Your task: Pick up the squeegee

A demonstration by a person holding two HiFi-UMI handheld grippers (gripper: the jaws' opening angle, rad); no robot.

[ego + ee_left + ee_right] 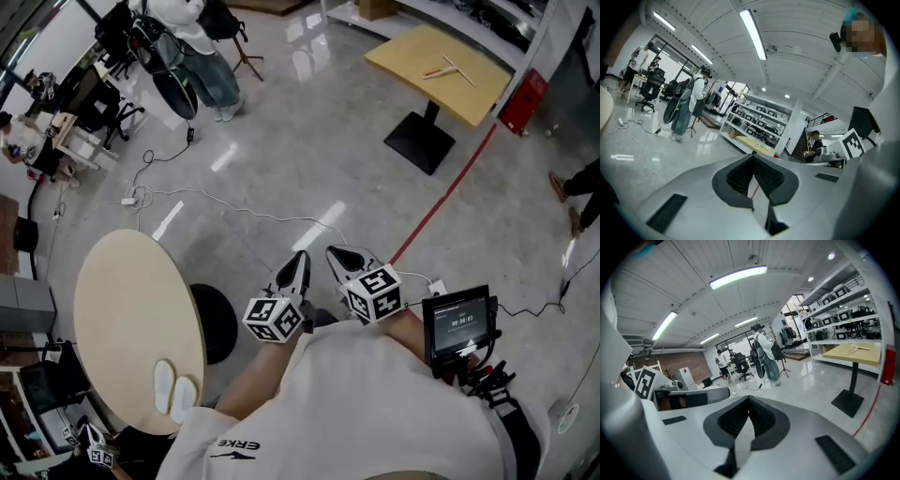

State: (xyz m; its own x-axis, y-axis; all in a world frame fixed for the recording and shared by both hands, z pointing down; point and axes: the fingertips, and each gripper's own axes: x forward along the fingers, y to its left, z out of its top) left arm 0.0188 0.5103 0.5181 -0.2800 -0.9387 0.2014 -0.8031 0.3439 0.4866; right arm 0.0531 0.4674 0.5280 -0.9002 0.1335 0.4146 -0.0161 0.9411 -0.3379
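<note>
Two empty, closed tools: we hold left gripper (302,255) and right gripper (336,251) side by side, angled slightly down, well short of the square table (405,52) bearing the squeegee (450,68). Our shirt (375,403) reads "ERKE".

We look steeply down from the head, and close along the jaws of the left gripper (301,255) and right gripper (331,250), nearly level — all three views share the yellow table (412,54).

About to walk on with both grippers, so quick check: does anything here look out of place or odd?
Nothing looks spilled or damaged. The one thing that stands out is a loose white cable snaking across the floor just ahead of the person; it could catch a foot.
</note>
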